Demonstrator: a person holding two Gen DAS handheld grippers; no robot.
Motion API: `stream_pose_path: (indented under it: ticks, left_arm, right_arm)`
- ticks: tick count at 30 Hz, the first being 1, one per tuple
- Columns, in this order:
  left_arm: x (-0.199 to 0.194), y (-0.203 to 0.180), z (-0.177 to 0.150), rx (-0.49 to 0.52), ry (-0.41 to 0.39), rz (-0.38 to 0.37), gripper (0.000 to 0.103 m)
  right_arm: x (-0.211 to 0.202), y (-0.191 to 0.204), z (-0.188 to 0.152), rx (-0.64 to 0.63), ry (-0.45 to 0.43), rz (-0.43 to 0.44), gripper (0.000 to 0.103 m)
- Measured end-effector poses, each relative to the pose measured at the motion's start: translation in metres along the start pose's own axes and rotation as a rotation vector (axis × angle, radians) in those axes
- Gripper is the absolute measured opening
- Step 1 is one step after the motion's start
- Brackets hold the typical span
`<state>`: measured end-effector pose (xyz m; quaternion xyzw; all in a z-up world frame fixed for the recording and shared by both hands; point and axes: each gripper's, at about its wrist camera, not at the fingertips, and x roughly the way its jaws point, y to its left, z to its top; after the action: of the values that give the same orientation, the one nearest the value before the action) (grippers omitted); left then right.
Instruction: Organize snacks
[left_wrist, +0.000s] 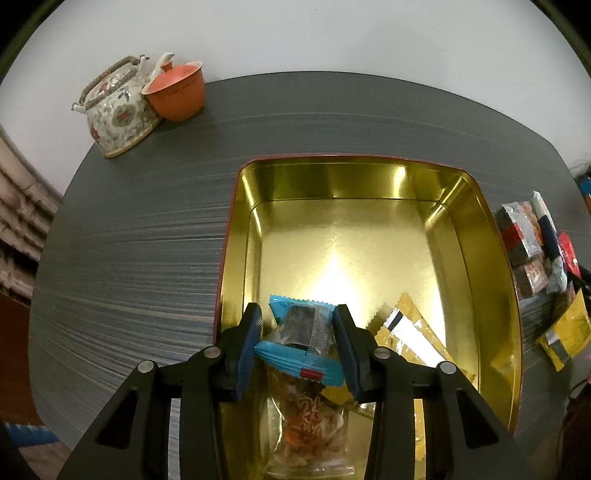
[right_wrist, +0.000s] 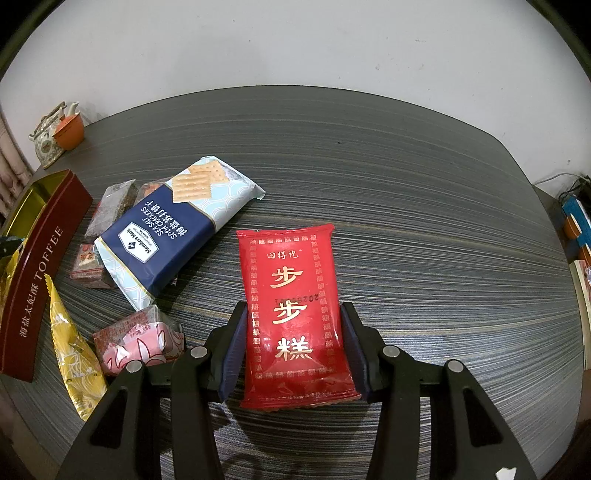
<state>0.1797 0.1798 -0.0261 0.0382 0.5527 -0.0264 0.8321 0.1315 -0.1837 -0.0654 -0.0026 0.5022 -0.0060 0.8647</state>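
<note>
My left gripper (left_wrist: 298, 334) is over the near end of the gold-lined toffee tin (left_wrist: 343, 177), its jaws closed on a blue-edged snack packet (left_wrist: 301, 343). A clear packet (left_wrist: 308, 432) and a yellow packet (left_wrist: 410, 332) lie in the tin below. My right gripper (right_wrist: 293, 341) straddles a red cake packet (right_wrist: 293, 314) with its pads against both long edges, just over the table. To its left lie a soda cracker pack (right_wrist: 166, 232), a pink packet (right_wrist: 138, 339), a yellow packet (right_wrist: 72, 350) and small dark packets (right_wrist: 112, 206).
The tin's red side (right_wrist: 37, 273) shows at the left of the right wrist view. A floral teapot (left_wrist: 116, 110) and an orange cup (left_wrist: 177, 90) stand at the table's far left corner. More snacks (left_wrist: 532, 243) lie right of the tin. Books (right_wrist: 578, 229) sit off the right edge.
</note>
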Motion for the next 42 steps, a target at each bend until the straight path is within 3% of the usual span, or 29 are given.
stream_pose_path:
  ticks: [9,15,24,33,42]
  left_arm:
    - [-0.007,0.003,-0.002,-0.011,0.004,-0.032,0.049]
    - [-0.025,-0.002,-0.007,0.006,-0.028,-0.023,0.065]
    - [-0.055,0.000,-0.023,0.014,-0.084,-0.012,0.066]
    - [-0.069,0.017,-0.042,-0.016,-0.108,0.033,0.069]
    - [-0.072,0.030,-0.060,-0.030,-0.111,0.051,0.071]
  right_arm:
    - [0.000,0.001,0.002,-0.009,-0.004,-0.006,0.043]
    - [0.000,0.004,0.004,-0.028,-0.010,-0.017,0.041]
    - [-0.001,0.004,0.006,-0.012,-0.014,-0.025,0.040]
    - [-0.024,0.001,0.018,0.042,-0.072,-0.033,0.040]
    - [-0.068,0.044,0.037,-0.029,-0.160,0.016,0.040]
